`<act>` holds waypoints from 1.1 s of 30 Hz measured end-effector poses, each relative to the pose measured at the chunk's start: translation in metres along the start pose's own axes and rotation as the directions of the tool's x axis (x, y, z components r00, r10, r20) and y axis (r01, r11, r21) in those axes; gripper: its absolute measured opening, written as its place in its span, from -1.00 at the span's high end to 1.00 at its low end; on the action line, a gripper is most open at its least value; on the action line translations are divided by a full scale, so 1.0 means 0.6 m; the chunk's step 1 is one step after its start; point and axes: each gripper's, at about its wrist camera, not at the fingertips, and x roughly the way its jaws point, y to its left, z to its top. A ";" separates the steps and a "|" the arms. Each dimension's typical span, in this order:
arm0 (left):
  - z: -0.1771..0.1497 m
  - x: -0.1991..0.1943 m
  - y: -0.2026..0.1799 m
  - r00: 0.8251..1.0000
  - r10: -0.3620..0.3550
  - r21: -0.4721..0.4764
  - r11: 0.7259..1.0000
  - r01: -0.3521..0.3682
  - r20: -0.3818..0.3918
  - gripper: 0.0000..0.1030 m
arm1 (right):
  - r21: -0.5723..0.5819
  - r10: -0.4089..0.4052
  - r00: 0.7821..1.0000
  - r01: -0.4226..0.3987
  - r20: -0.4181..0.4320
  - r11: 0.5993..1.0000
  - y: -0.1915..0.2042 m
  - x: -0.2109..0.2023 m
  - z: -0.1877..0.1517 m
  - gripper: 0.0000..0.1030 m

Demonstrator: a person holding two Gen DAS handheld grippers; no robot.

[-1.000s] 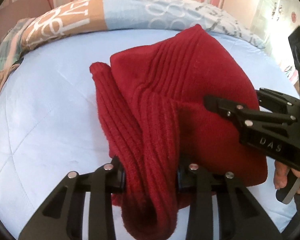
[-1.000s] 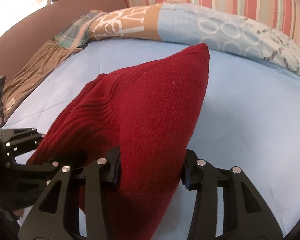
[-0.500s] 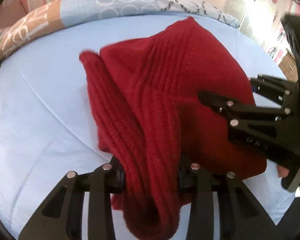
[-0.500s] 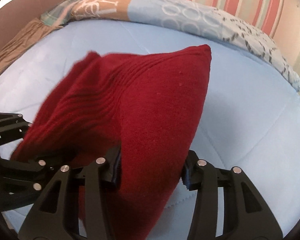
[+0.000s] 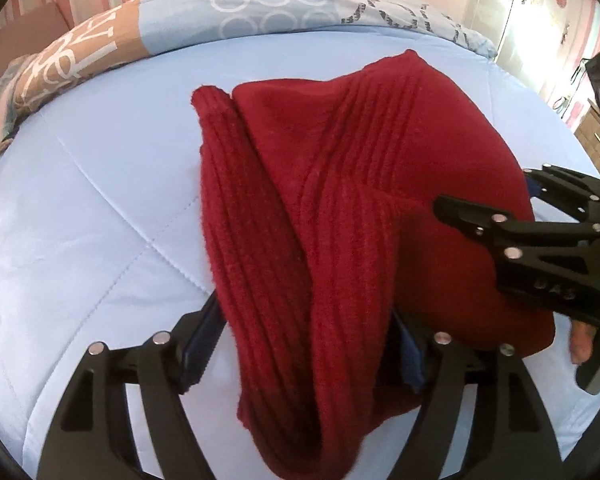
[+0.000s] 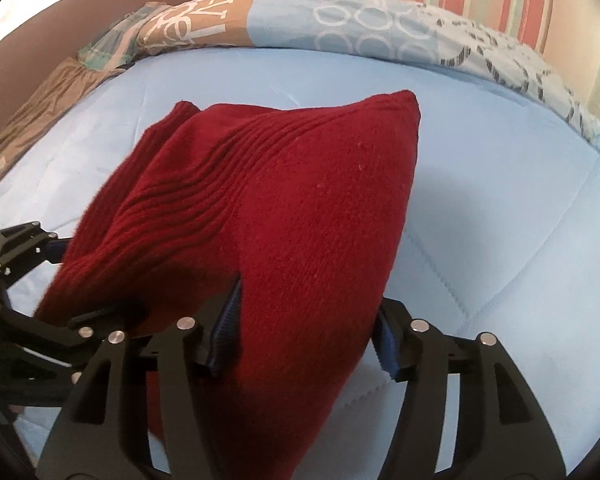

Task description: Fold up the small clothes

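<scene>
Red knit garment (image 5: 364,184) lies folded over on the bed (image 5: 100,208), near edge between both tools. My left tool (image 5: 304,344) & right tool (image 6: 304,332) are opening, pads coming off the fabric. Fold looks done; smoothing prob left.

You have one dark red ribbed knit garment (image 5: 364,216), lying on one pale blue quilted bed cover (image 5: 100,208). Behind it lies one patterned blue and tan duvet (image 5: 228,20). Two black two-finger grippers are in view: left gripper (image 5: 304,344), right gripper (image 6: 304,332).
</scene>
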 end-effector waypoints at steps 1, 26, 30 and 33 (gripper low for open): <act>0.000 -0.005 -0.004 1.000 0.005 0.002 1.000 -0.005 0.002 -0.48 | 0.000 -0.006 1.000 0.006 -0.006 1.000 0.001 -0.007 -0.002 -0.20; -0.111 -0.154 0.075 0.984 0.170 -0.097 0.982 -0.165 0.047 -0.74 | -0.071 -0.394 0.912 0.403 0.110 0.913 0.111 -0.156 -0.166 -0.94; -0.139 -0.177 0.092 0.984 0.174 -0.132 0.977 -0.168 0.039 -0.74 | -0.016 -0.332 0.936 0.336 0.118 0.942 0.118 -0.187 -0.175 -0.94; -0.161 -0.195 0.098 0.983 0.180 -0.153 0.973 -0.172 0.041 -0.74 | 0.045 -0.279 0.951 0.275 0.136 0.960 0.118 -0.213 -0.181 -0.94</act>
